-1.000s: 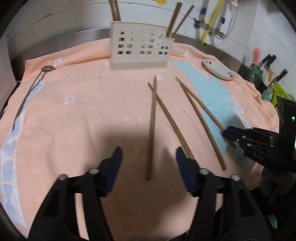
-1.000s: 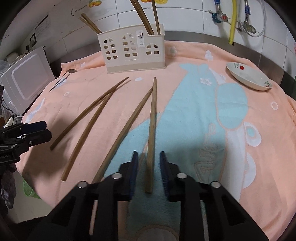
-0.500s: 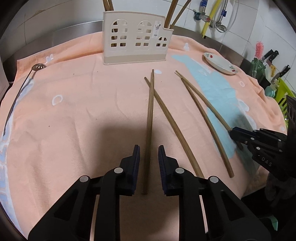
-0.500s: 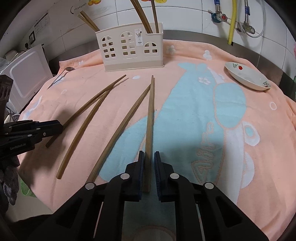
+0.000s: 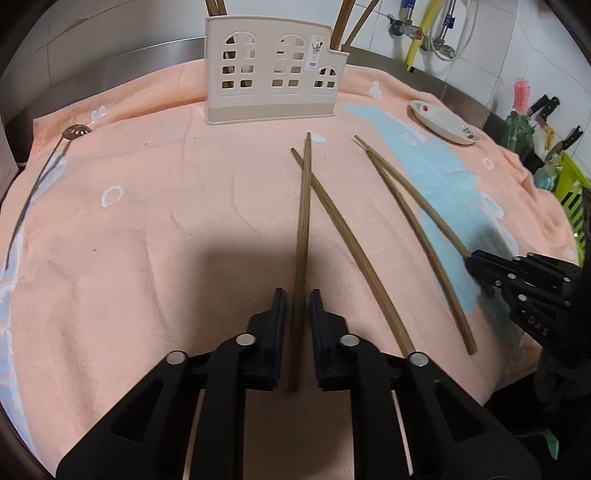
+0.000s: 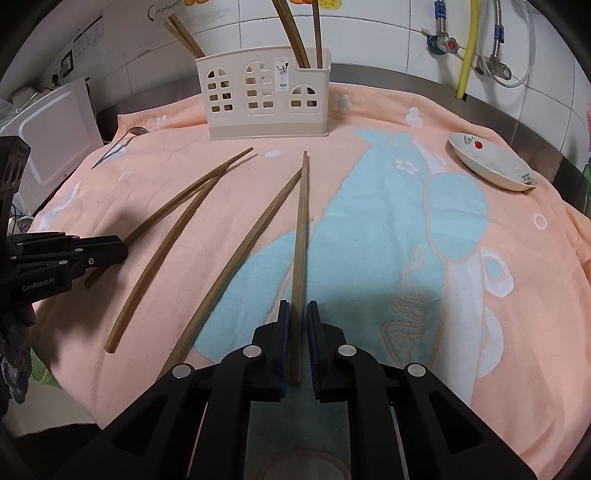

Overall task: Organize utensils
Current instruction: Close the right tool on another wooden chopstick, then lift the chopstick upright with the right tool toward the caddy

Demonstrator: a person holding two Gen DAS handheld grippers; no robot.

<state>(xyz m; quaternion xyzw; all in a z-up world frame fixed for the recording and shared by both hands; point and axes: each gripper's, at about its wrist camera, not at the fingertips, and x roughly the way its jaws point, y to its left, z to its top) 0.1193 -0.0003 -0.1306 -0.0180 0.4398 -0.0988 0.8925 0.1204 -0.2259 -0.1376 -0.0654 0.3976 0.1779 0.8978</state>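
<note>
Reference landmark: the cream utensil holder (image 5: 273, 74), upright at the far edge of the peach towel (image 5: 147, 221). Several chopsticks (image 6: 295, 33) stand in the holder's compartments, leaning out over its rim.

Four chopsticks lie loose on the towel in front of the holder, fanning out from it towards the two grippers.

1. Left gripper (image 5: 297, 295): the jaws have just been closing and now stand narrow, with the pads clamped on the near end of the straight chopstick (image 5: 303, 221). Its far tip points at the holder and stops short of the holder's base.
2. The curved chopstick (image 5: 351, 251) is not gripped. It crosses the straight chopstick close to the tips nearest the holder and splays away to the right.
3. The third chopstick (image 5: 424, 251) is also not gripped. It lies further right of the holder, and its far tip meets the tip of the outer chopstick (image 6: 301, 229).
4. Right gripper (image 6: 295, 306): the jaws are narrow and the pads grip the near end of the outer chopstick, whose far tip aims at the right end of the holder.

A slotted spoon (image 5: 75, 131) lies on the towel to the left of the holder, and a shallow dish (image 6: 491, 166) sits well to its right
</note>
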